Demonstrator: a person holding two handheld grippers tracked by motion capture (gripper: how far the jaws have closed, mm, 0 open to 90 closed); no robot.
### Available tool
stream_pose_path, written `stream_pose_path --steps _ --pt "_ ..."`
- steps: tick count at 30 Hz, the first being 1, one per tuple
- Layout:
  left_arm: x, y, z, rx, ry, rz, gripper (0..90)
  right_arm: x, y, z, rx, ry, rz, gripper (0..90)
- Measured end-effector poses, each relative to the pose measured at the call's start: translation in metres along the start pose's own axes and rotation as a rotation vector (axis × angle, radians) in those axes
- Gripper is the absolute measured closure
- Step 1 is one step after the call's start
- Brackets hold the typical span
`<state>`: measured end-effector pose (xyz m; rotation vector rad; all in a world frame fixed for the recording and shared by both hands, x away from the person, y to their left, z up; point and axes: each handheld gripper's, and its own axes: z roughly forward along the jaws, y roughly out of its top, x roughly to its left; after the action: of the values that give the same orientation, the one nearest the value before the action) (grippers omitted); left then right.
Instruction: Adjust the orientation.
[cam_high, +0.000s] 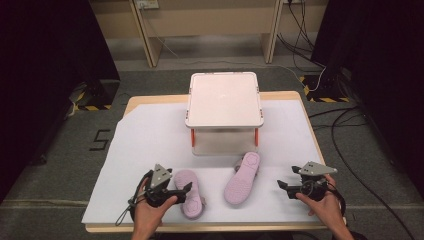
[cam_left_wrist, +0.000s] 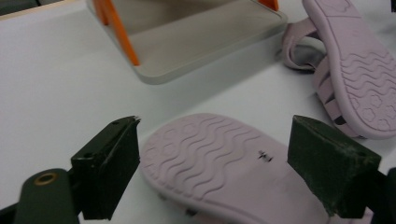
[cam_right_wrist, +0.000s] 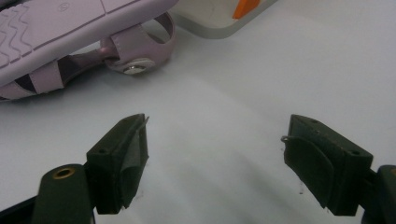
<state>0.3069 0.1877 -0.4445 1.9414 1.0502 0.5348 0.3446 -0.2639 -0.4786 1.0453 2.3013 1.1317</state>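
Nothing is lifted yet, so the work looks to be at its very start. At the near left, the left tongs (cam_high: 186, 189) stand wide, their jaws on either side of the left sandal (cam_high: 189, 192) without pressing it; it lies sole up on the white-covered bench (cam_high: 145, 140). In the left gripper view that sole (cam_left_wrist: 219, 158) sits between the spread jaws. Right of it, the right sandal (cam_high: 242, 179) lies tilted, also sole up, its far end just in front of the small two-tier rack (cam_high: 224, 98), whose shelves are bare. At the near right, the right tongs (cam_high: 283, 186) are wide and hold nothing, well apart from that sandal. Both sandals seem left to grasp and move.
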Motion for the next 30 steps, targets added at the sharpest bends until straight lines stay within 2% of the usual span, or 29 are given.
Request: stream_pose_path --steps 2,3,9,10,12,13,15,16,17,18,19,21,22,23,24,25,26,28,30 --pt "-0.008 0.004 0.006 0.018 -0.002 0.031 16.4 0.0 0.0 0.0 0.001 0.002 -0.002 22.1" --pt "-0.015 0.007 0.013 0.043 -0.009 0.053 16.5 0.0 0.0 0.0 0.001 0.002 -0.005 22.2" --pt "-0.024 0.01 0.027 0.086 -0.012 0.083 17.2 0.001 0.0 0.0 0.002 0.009 -0.013 22.5" --pt "-0.025 0.009 0.029 0.113 -0.01 0.102 18.5 0.001 0.0 0.0 0.007 0.01 -0.012 22.7" --pt "-0.025 0.007 0.029 0.123 -0.012 0.098 20.0 0.001 0.0 0.001 0.007 0.011 -0.013 22.7" --pt "-0.023 0.006 0.027 0.131 -0.01 0.097 21.0 0.001 0.0 0.001 0.009 0.014 -0.015 22.7" --pt "-0.019 0.003 0.02 0.118 -0.018 0.07 22.0 0.002 0.0 0.0 0.009 0.014 -0.02 22.7" --pt "-0.015 0.001 0.012 0.114 -0.017 0.067 25.3 0.002 0.0 0.0 0.007 0.014 -0.021 22.7" --pt "-0.015 0.001 0.012 0.114 -0.017 0.067 27.2 0.002 0.0 0.0 0.007 0.014 -0.021 22.7" --pt "-0.012 0.0 0.005 0.114 -0.007 0.074 27.2 0.002 0.0 0.001 0.007 0.013 -0.022 22.7" --pt "-0.009 -0.001 -0.005 0.118 0.02 0.087 29.7 0.001 0.0 0.0 0.01 0.012 -0.019 22.7" --pt "-0.007 -0.002 -0.01 0.122 0.028 0.097 31.3 0.001 0.0 0.001 0.01 0.012 -0.019 22.7" --pt "-0.003 -0.007 -0.018 0.161 0.051 0.129 39.7 0.002 0.0 0.001 0.009 0.008 -0.019 22.7" --pt "-0.003 -0.007 -0.018 0.161 0.051 0.129 43.0 0.002 0.0 0.001 0.009 0.008 -0.019 22.7" --pt "-0.001 -0.012 -0.018 0.185 0.07 0.149 43.0 0.002 0.0 0.001 0.01 0.008 -0.02 22.8" --pt "0.003 -0.02 -0.019 0.211 0.1 0.149 43.4 0.002 0.0 0.001 0.011 0.008 -0.02 22.7" --pt "0.007 -0.023 -0.02 0.212 0.098 0.138 49.0 0.002 0.0 0.001 0.011 0.007 -0.019 22.9" --pt "0.019 -0.029 -0.026 0.202 0.096 0.086 50.4 0.002 0.0 0.001 0.009 0.009 -0.016 22.9" --pt "0.029 -0.033 -0.03 0.188 0.091 0.048 55.7 0.003 0.001 0.001 0.005 0.012 -0.016 23.0"
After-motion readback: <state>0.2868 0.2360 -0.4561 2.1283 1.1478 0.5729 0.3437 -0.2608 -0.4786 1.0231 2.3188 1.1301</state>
